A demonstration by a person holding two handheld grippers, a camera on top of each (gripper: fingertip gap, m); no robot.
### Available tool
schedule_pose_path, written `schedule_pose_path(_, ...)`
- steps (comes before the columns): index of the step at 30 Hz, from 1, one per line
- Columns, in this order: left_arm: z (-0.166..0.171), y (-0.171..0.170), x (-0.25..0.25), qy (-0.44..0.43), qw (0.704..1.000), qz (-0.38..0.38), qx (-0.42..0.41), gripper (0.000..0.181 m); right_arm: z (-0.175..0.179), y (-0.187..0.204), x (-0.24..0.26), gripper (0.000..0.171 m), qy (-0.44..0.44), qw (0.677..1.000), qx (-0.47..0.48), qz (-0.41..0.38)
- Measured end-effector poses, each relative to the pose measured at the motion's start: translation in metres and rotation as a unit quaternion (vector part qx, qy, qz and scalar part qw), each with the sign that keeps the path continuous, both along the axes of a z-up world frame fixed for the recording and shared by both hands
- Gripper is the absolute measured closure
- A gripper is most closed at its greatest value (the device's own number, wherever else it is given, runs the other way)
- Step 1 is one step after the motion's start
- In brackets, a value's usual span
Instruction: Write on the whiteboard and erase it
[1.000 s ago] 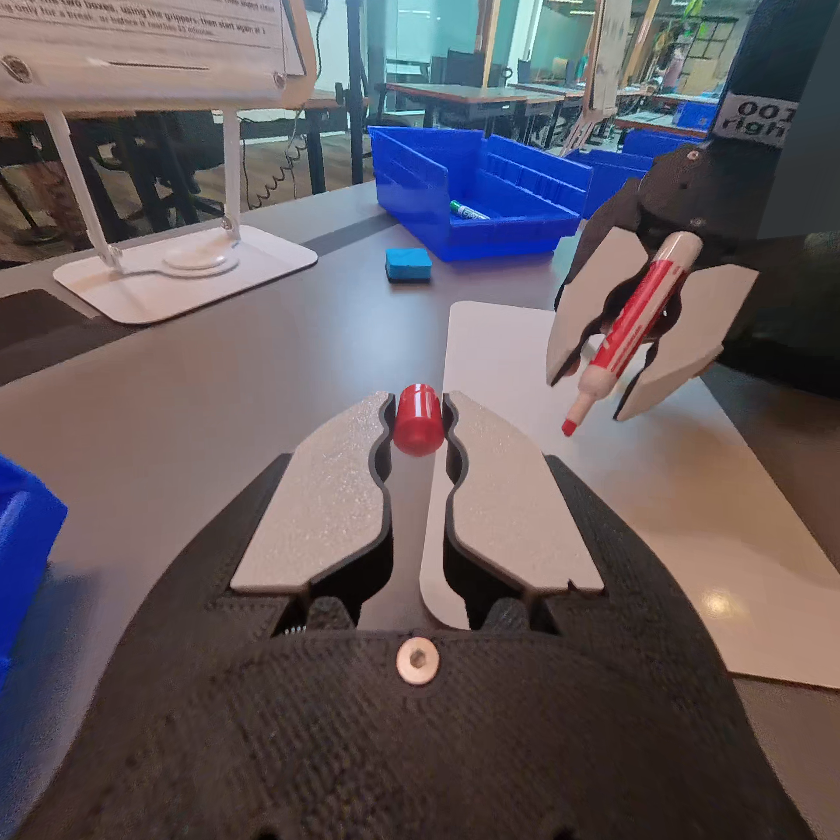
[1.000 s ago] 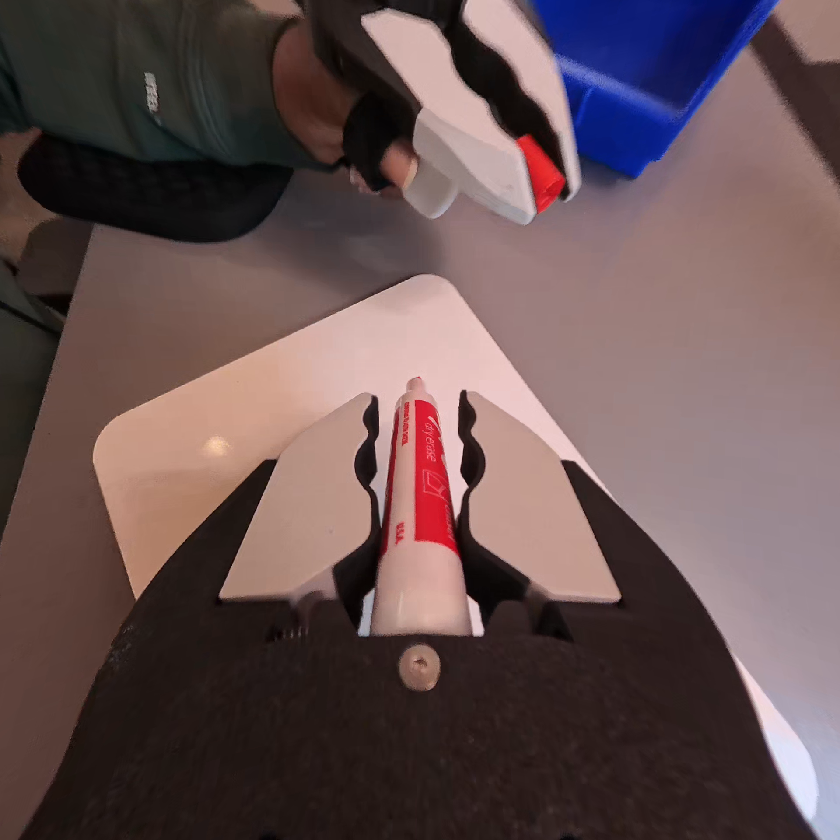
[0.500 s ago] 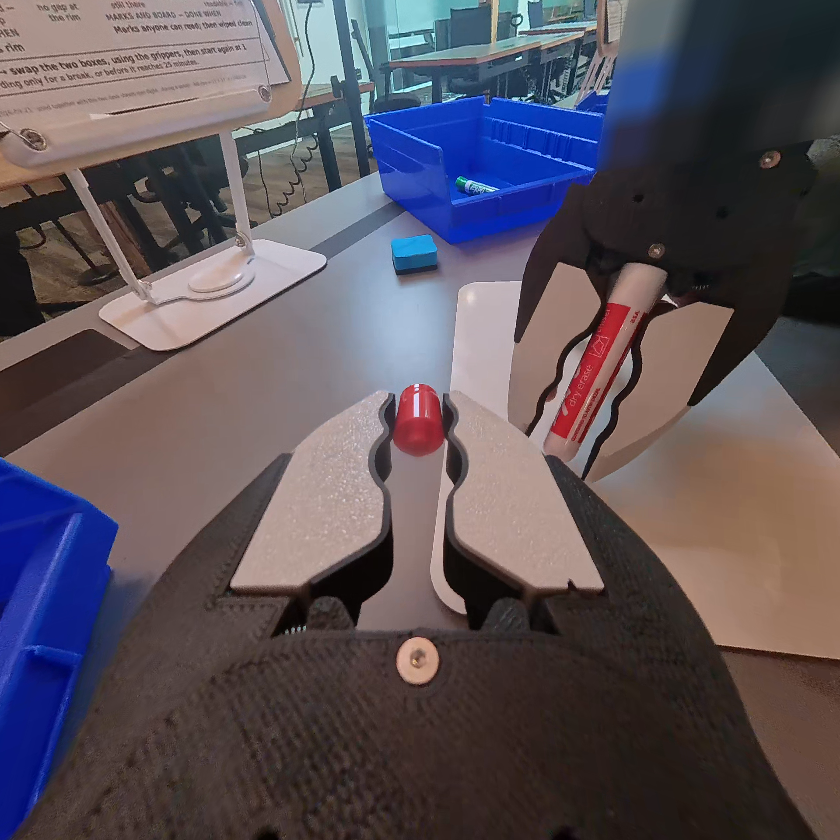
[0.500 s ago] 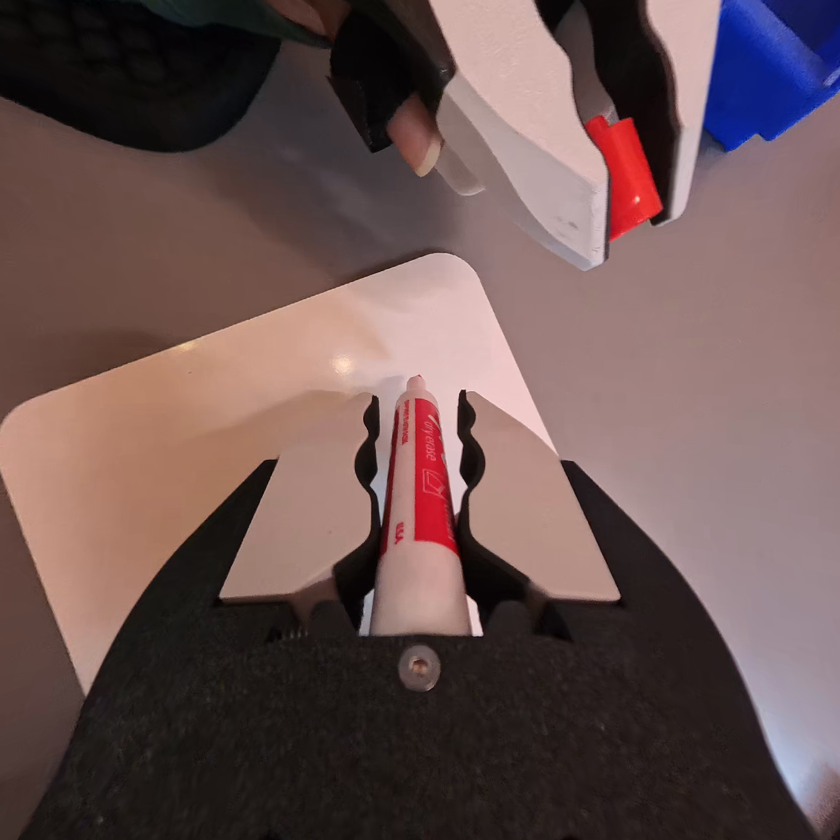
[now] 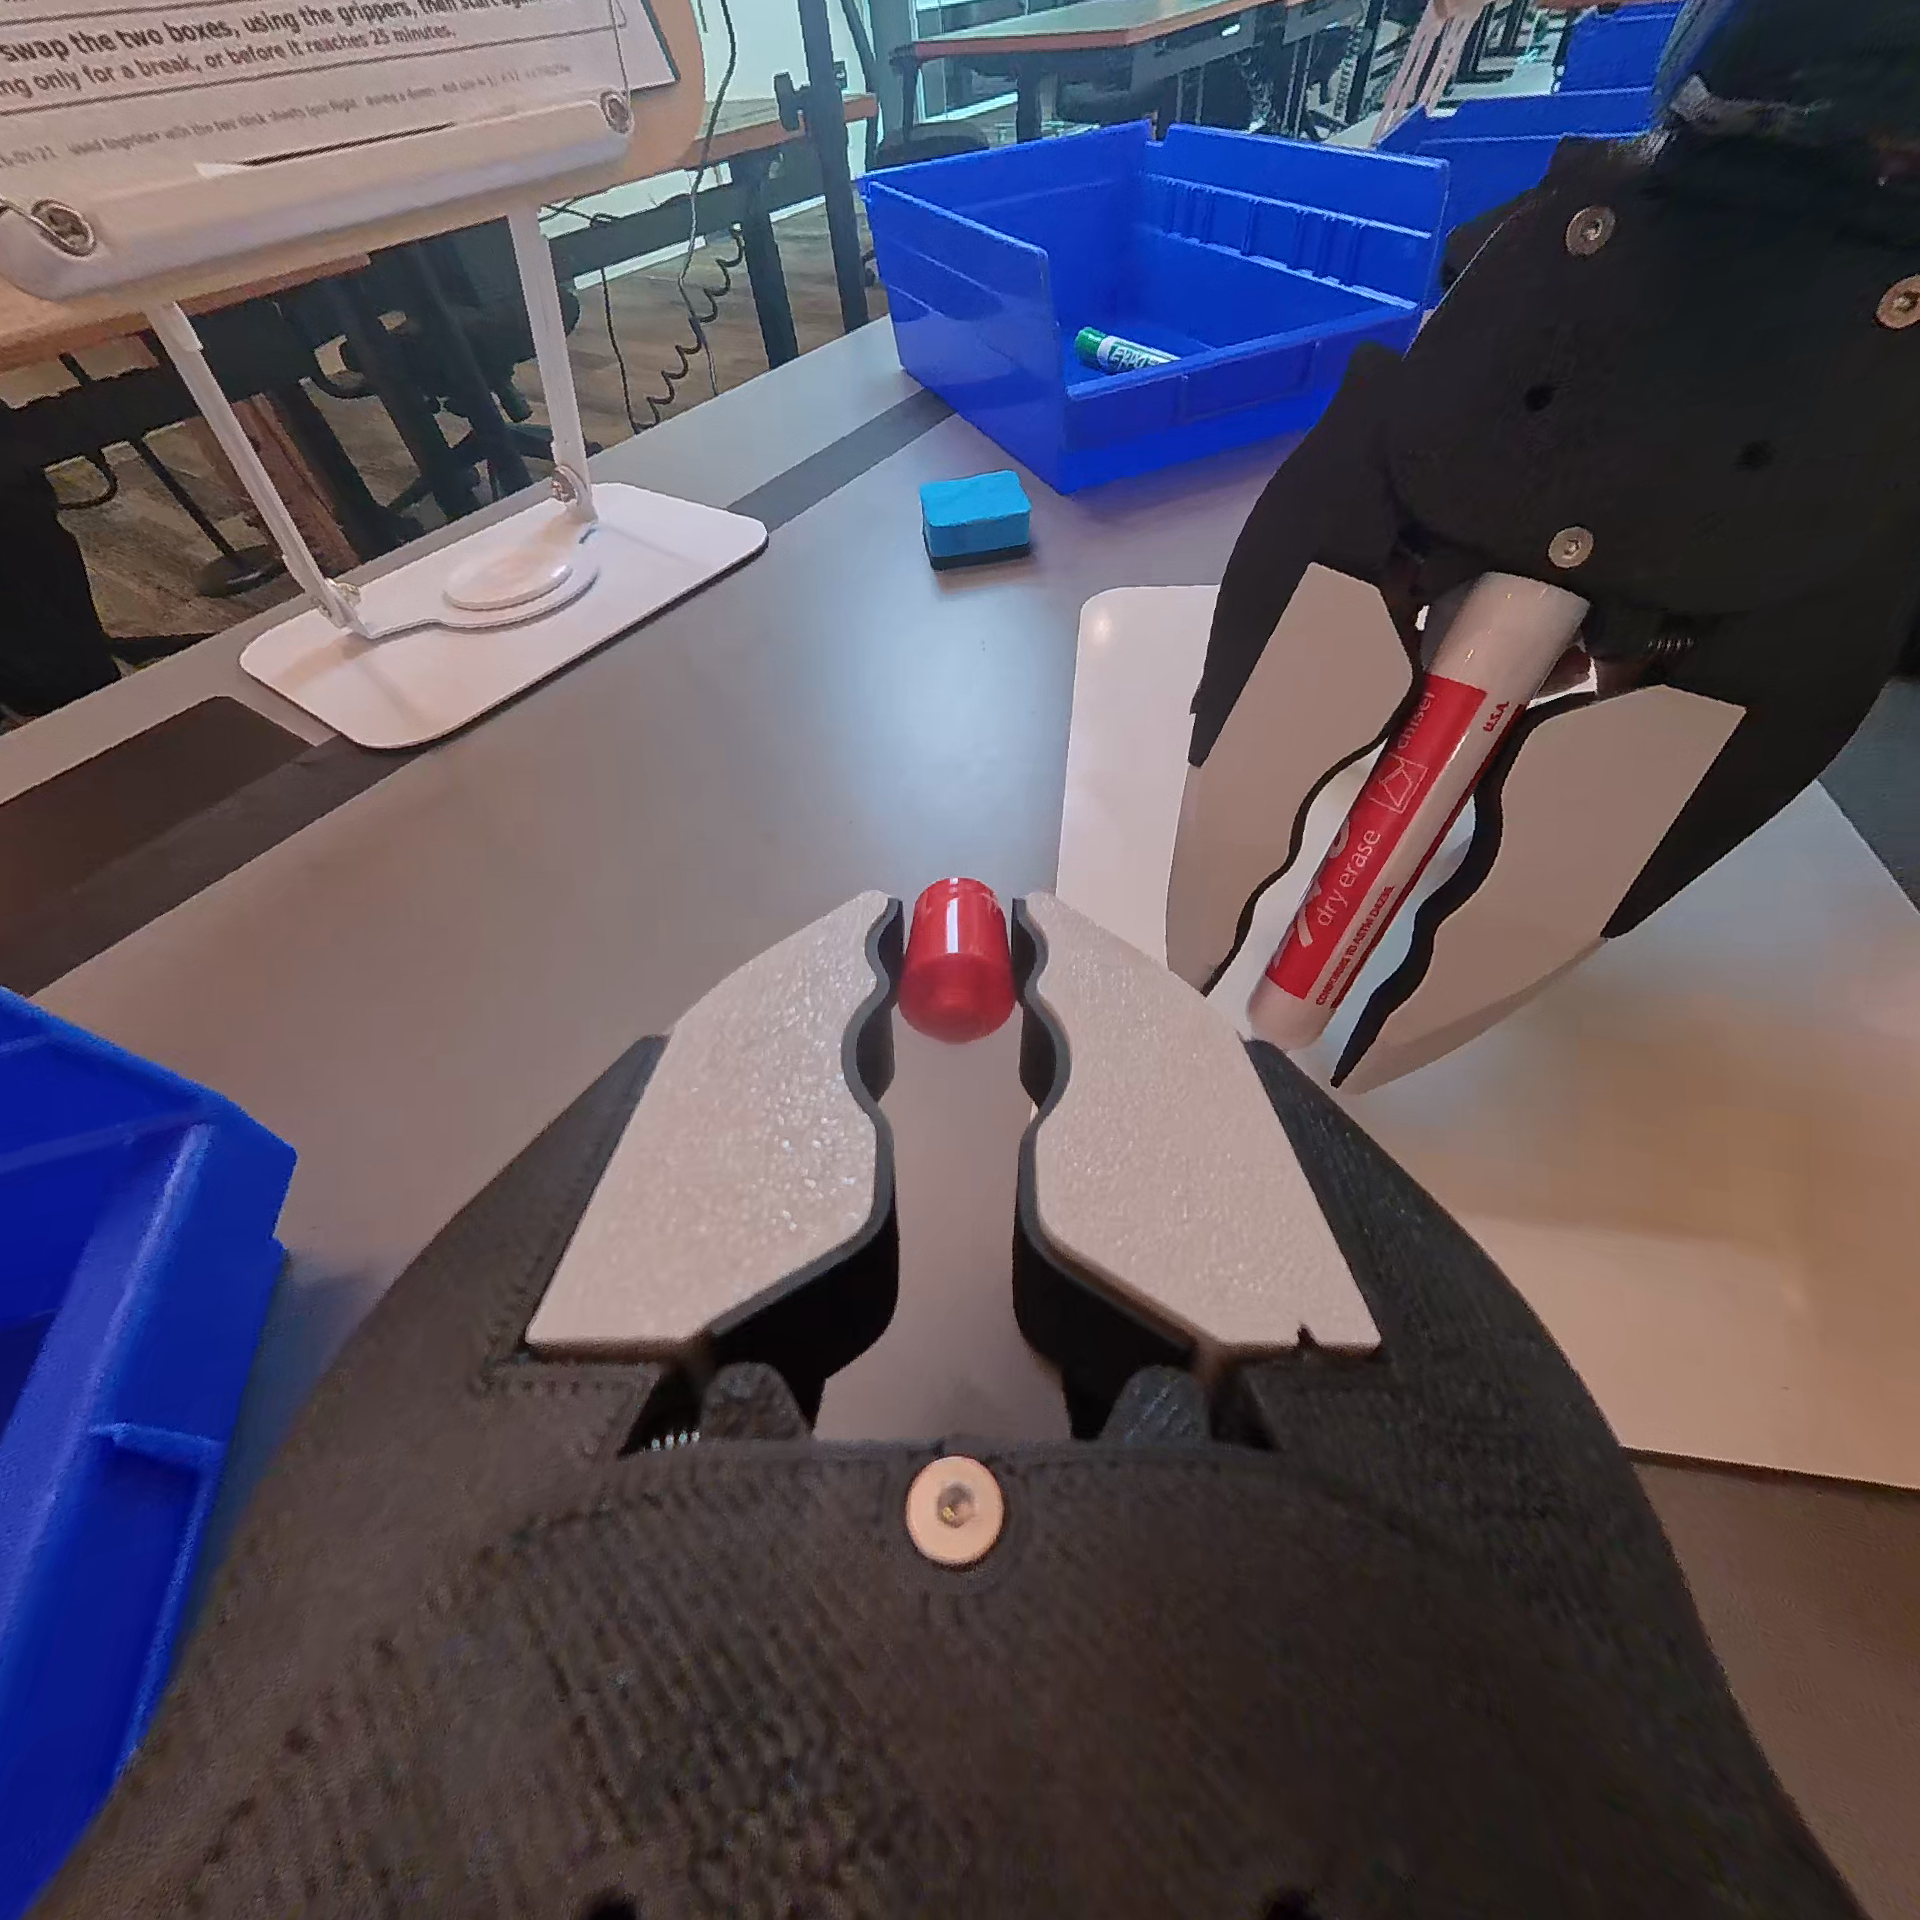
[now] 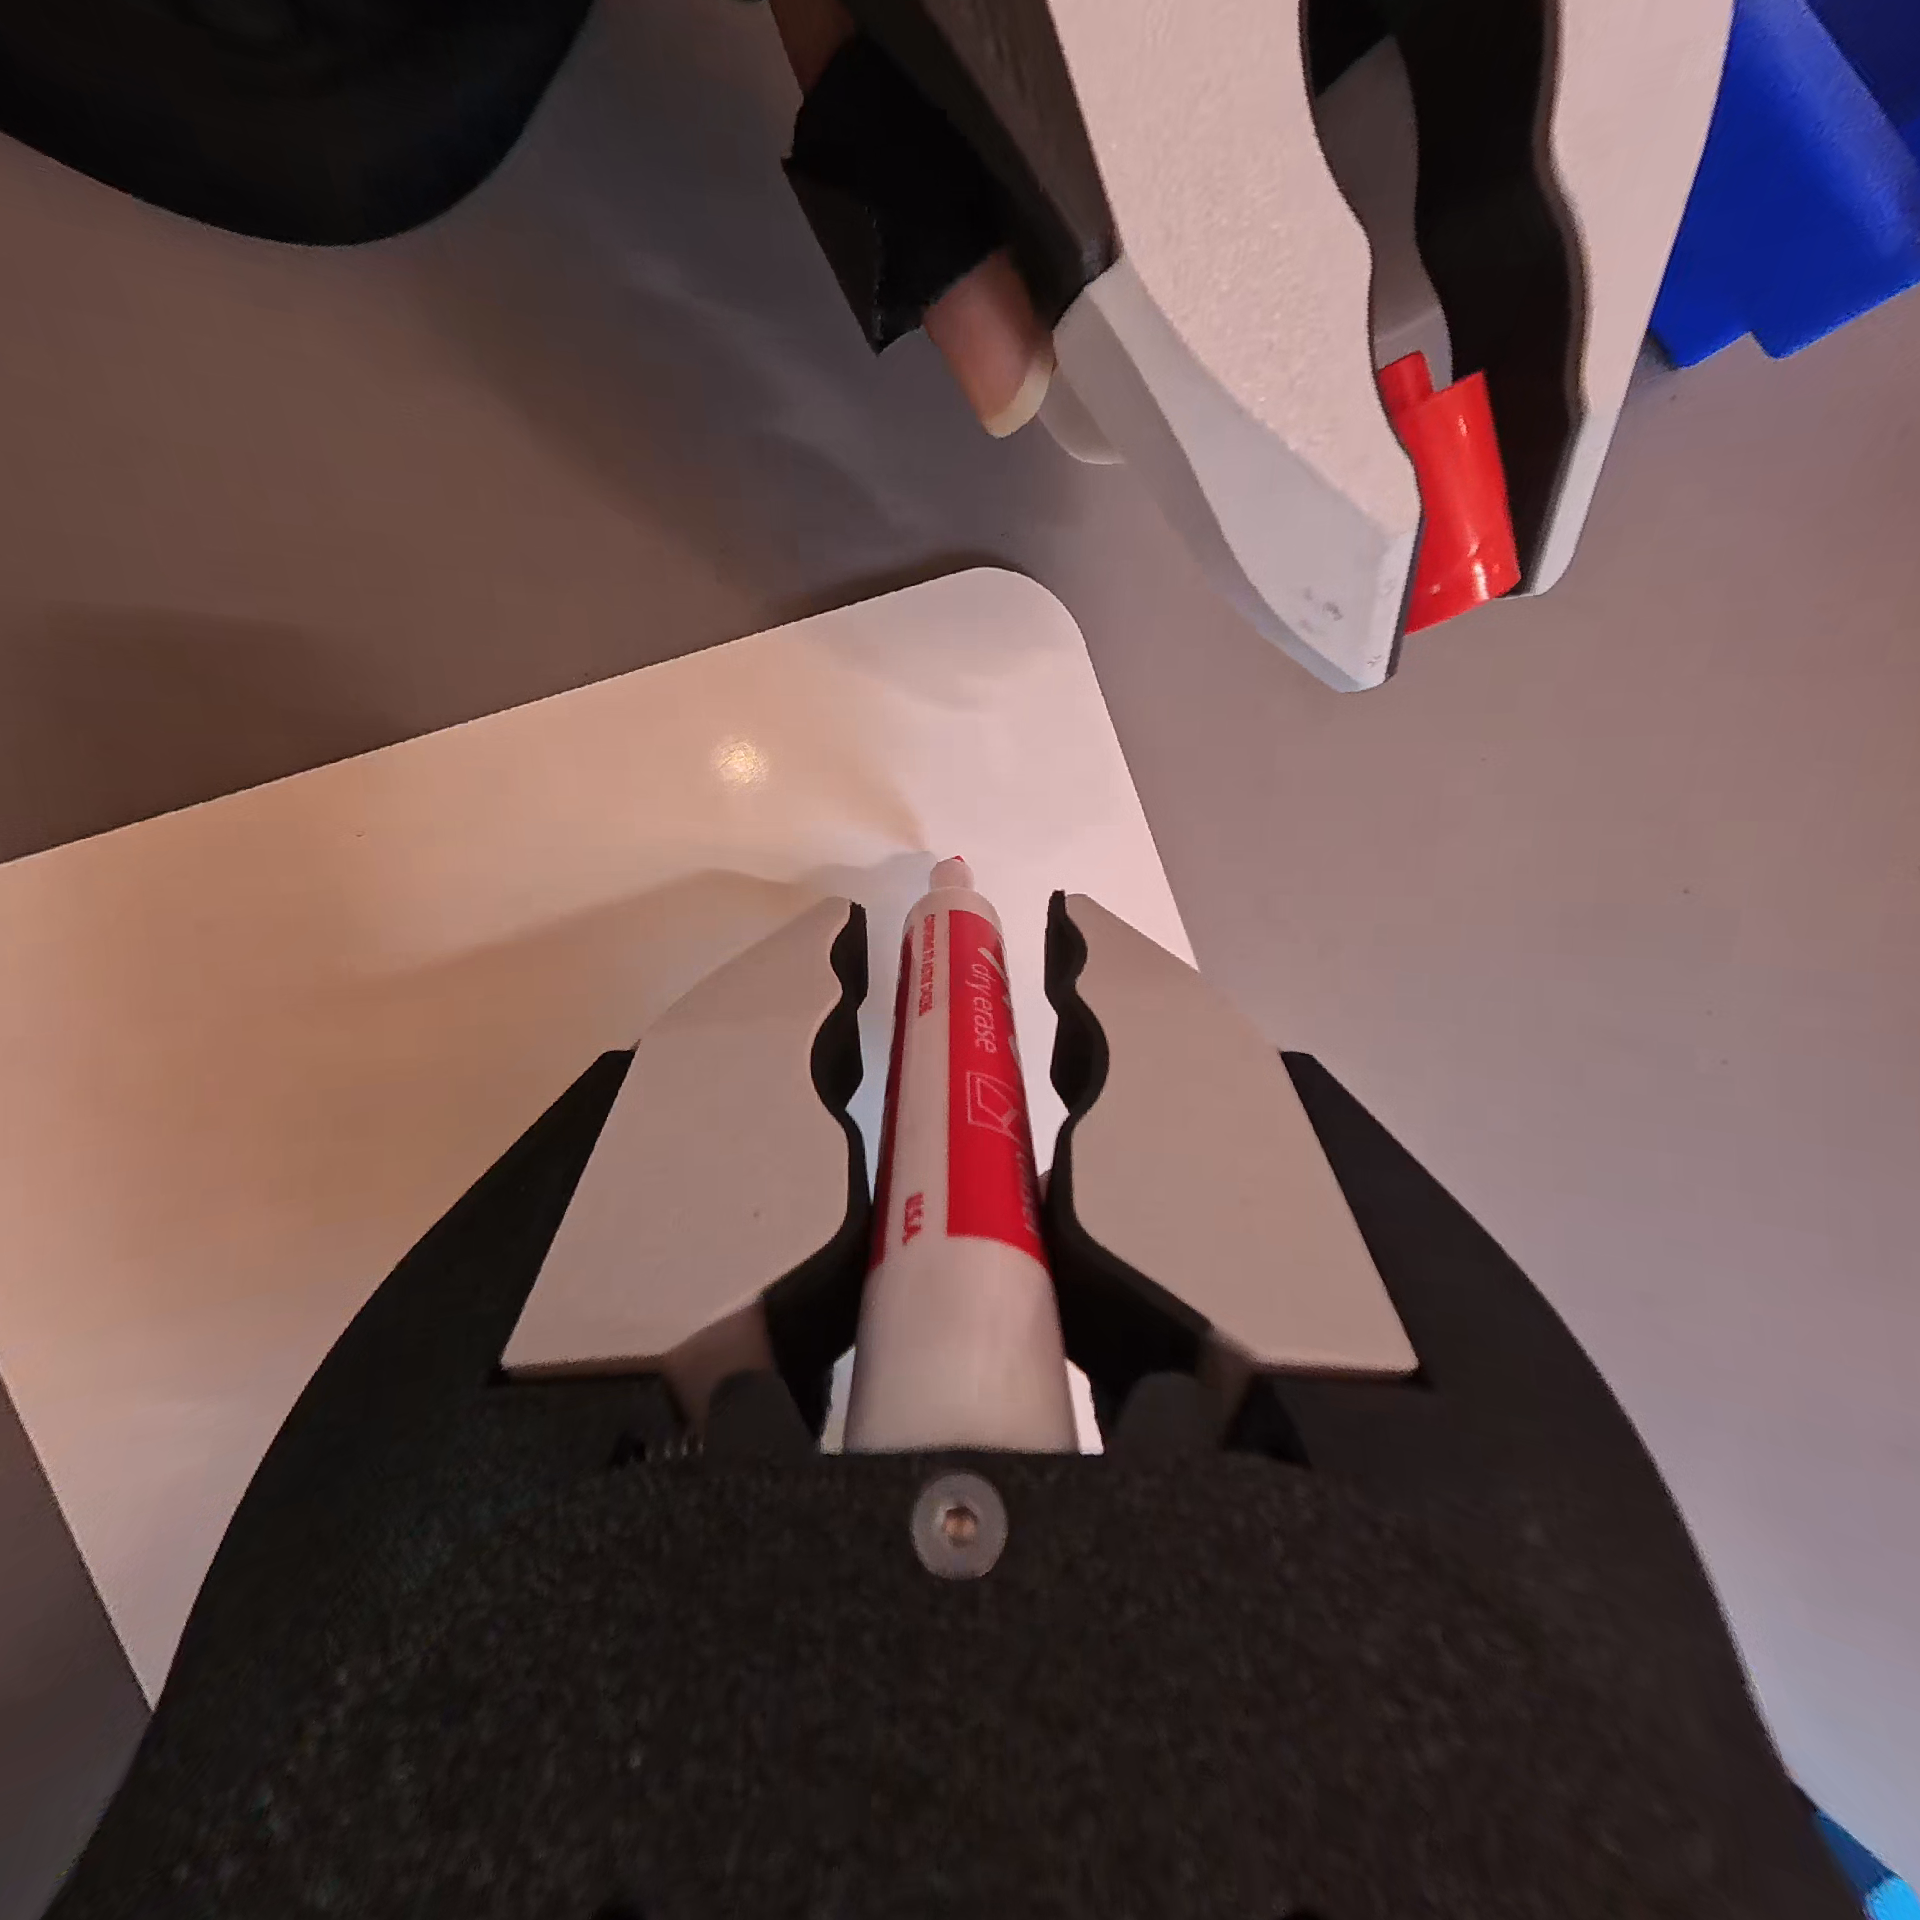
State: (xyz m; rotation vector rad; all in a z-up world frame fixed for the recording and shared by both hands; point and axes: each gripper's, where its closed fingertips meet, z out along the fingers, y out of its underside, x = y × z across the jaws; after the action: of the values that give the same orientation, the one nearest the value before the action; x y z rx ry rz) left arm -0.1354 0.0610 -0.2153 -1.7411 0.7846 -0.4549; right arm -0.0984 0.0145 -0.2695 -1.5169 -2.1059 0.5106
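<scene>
right tool (image 6: 954, 904) gripped red marker (image 6: 961, 1122), now lower, tip at whiteboard (image 6: 416, 935) | left tool (image 5: 954, 914) still clamped red cap (image 5: 954, 971) alongside

An open-plan office or lab workspace: rows of desks (image 5: 1091, 42) with dark chairs stretch behind over wood flooring. On the grey table (image 5: 582, 831), blue storage bins (image 5: 1143, 312) and a stand-mounted instruction sheet (image 5: 312, 94) sit toward its far edge.
</scene>
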Motion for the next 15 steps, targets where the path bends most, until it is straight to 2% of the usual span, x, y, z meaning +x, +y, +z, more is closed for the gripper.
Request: schedule_pose_path(15, -0.0040, 0.0011, -0.0005, 0.001, 1.000, 0.000, -0.012, 0.161, -0.0033, 0.0032, -0.0039, 0.138, -0.020, 1.000, 0.008, 0.009)
